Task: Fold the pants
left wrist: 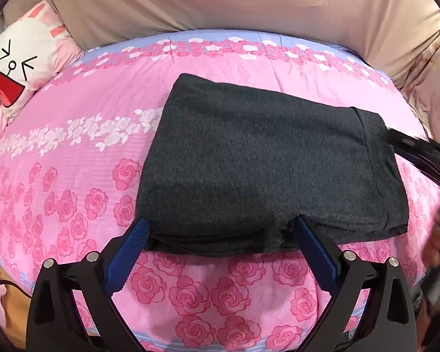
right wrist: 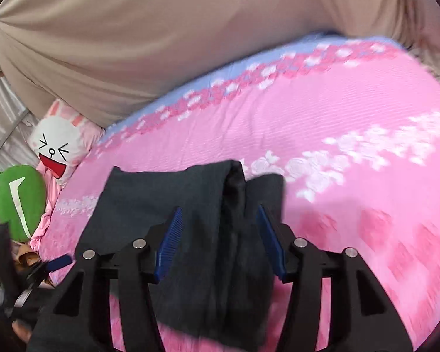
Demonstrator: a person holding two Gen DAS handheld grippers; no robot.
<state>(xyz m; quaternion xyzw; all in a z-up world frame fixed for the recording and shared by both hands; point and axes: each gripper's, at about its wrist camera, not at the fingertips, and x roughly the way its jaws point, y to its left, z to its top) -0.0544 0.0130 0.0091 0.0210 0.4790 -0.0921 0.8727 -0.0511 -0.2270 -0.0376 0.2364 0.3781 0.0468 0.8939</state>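
The dark grey pants (left wrist: 258, 164) lie folded into a thick rectangle on the pink rose bedspread (left wrist: 73, 152). My left gripper (left wrist: 220, 226) is open, its blue fingers (left wrist: 138, 234) on either side of the stack's near edge. My right gripper (right wrist: 218, 215) is open around the other end of the pants (right wrist: 167, 205), where a raised fold stands between its fingers. Part of the right gripper shows at the right edge of the left wrist view (left wrist: 419, 155). The left gripper's blue finger shows in the right wrist view (right wrist: 58, 262). The right wrist view is blurred.
A white rabbit-face pillow (left wrist: 23, 70) lies at the bed's left, with a green pillow (right wrist: 20, 202) beside it. A beige cloth wall (left wrist: 234, 0) stands behind the bed. The bedspread's lilac border (left wrist: 167, 39) marks the far edge.
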